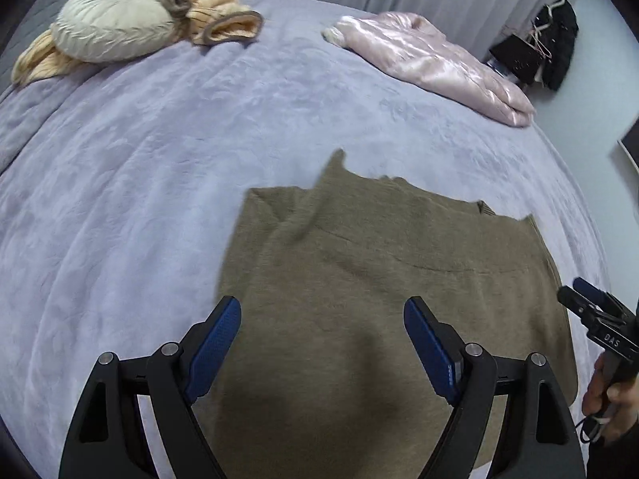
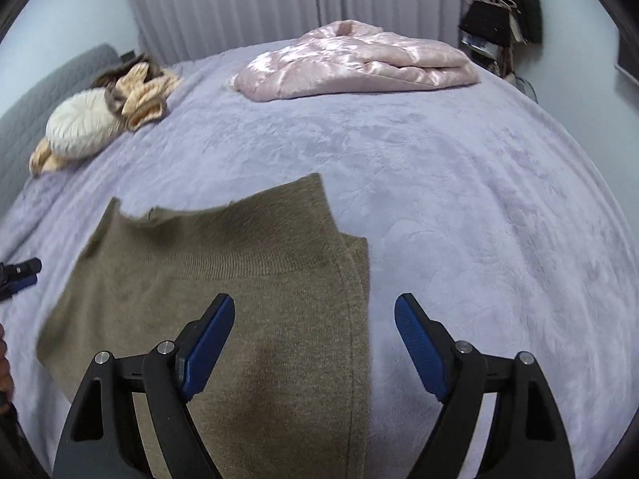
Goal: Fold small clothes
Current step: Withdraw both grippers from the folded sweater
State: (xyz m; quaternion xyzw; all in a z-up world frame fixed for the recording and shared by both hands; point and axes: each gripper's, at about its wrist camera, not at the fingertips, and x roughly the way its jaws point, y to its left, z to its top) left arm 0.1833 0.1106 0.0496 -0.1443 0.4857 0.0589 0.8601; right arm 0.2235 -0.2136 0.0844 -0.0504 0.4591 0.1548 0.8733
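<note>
Lavender plush bedspread point(image 1: 139, 167) covers the bed and serves as the working surface, with pale pleated curtains point(image 2: 223, 0) behind it.

Item under task: an olive-brown knit garment point(image 1: 359, 299), lying flat on the near part of the bedspread, partly folded. A ribbed band runs across it, and one folded panel overlaps the layer beneath along the edge seen in the right wrist view.

Left gripper point(image 1: 321, 343): jaws stand wide apart, nothing between the blue pads. It hovers above the garment's near portion, the knit filling the gap below the fingers. No contact is visible.

Right gripper point(image 2: 313, 343): jaws likewise spread wide, holding nothing. It hangs over the garment's right-hand edge; the left finger sits above the knit, the right finger above bare bedspread. In the left wrist view this gripper appears just beside the garment's right edge, carried by a hand point(image 1: 599, 387).

Surroundings, well apart from the garment: a folded pink satin quilt point(image 2: 355, 64) at the far side, a round cream cushion point(image 1: 112, 24) at the far left, and a peach fleece garment with brown trim point(image 1: 215, 16) touching that cushion. Dark clothing hangs on hangers point(image 1: 555, 44) by the wall.
</note>
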